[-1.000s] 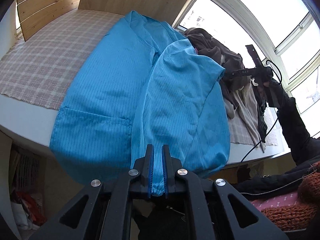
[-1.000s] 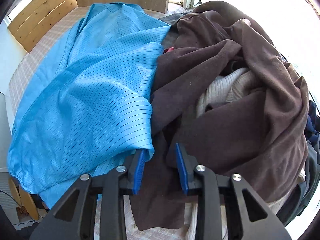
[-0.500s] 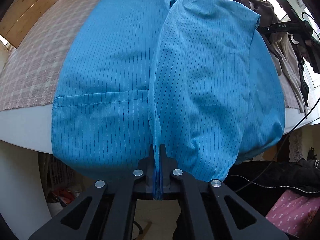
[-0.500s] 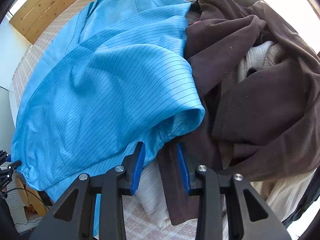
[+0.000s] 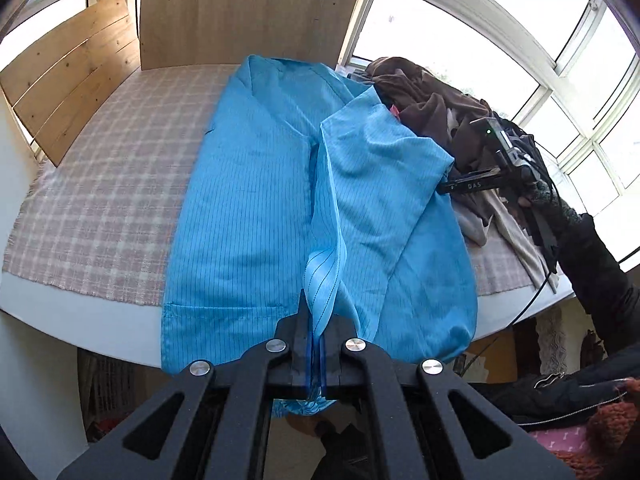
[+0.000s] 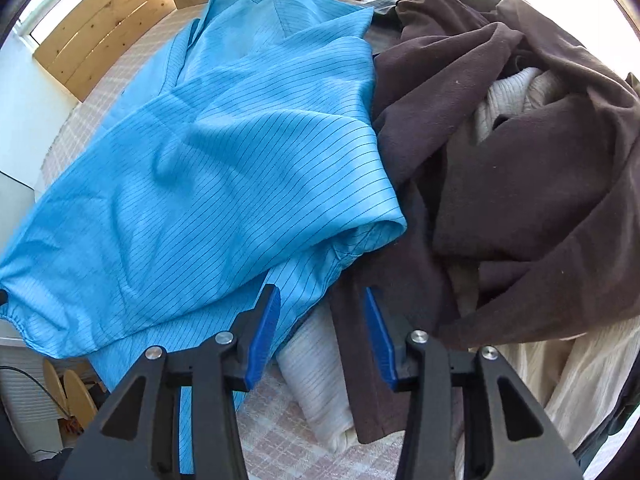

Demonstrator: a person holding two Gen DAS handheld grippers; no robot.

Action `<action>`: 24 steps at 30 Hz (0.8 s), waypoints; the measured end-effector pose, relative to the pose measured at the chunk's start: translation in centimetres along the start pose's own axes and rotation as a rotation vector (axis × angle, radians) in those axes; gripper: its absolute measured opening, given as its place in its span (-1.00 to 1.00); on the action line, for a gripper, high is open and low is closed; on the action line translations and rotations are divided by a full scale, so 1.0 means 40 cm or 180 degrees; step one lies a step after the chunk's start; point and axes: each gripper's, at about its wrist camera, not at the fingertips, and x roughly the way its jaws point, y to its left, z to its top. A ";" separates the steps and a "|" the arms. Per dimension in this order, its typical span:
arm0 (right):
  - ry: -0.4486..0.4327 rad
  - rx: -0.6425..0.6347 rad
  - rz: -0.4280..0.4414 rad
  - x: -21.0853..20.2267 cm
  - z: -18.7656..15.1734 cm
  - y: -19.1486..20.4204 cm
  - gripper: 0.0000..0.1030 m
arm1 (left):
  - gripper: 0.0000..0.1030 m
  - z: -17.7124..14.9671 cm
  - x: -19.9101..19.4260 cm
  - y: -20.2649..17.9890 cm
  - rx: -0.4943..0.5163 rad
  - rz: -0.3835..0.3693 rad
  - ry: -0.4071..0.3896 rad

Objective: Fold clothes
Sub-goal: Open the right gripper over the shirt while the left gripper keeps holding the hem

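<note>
A blue pinstriped shirt lies spread on the checked cloth of the table, its hem hanging over the near edge and its right side folded inward. My left gripper is shut on a fold of the blue shirt's fabric and lifts it in a ridge. In the right wrist view the same blue shirt fills the left half. My right gripper hovers just over the shirt's right edge, its jaws opening, nothing pressed between the blue pads. It also shows far right in the left wrist view as the right gripper.
A pile of brown clothes and cream knitwear lies right of the shirt. A wooden board and panel stand behind the table; windows curve along the right. A person's dark sleeve reaches in from the right.
My left gripper closed on the shirt's fabric, then rose and drew back, pulling up a ridge of cloth. My right gripper shifted along the shirt's right edge and spread its jaws wider.
</note>
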 end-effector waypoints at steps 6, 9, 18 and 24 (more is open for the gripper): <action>0.0098 -0.0026 -0.0381 0.053 0.000 -0.006 -0.70 | -0.97 -0.016 -0.079 -0.038 -0.0216 -0.0610 -0.0202; 0.0068 0.0085 -0.0313 0.020 -0.019 -0.047 -0.75 | -0.97 -0.088 -0.076 -0.003 -0.0489 -0.0762 -0.0199; -0.0195 0.0020 -0.0494 -0.098 -0.077 -0.059 -0.26 | -0.97 -0.285 0.184 0.092 -0.1031 -0.0783 0.0565; -0.0023 0.0258 0.0361 -0.103 -0.069 -0.038 -0.20 | -0.99 -0.287 0.204 0.102 -0.1073 -0.0751 0.0540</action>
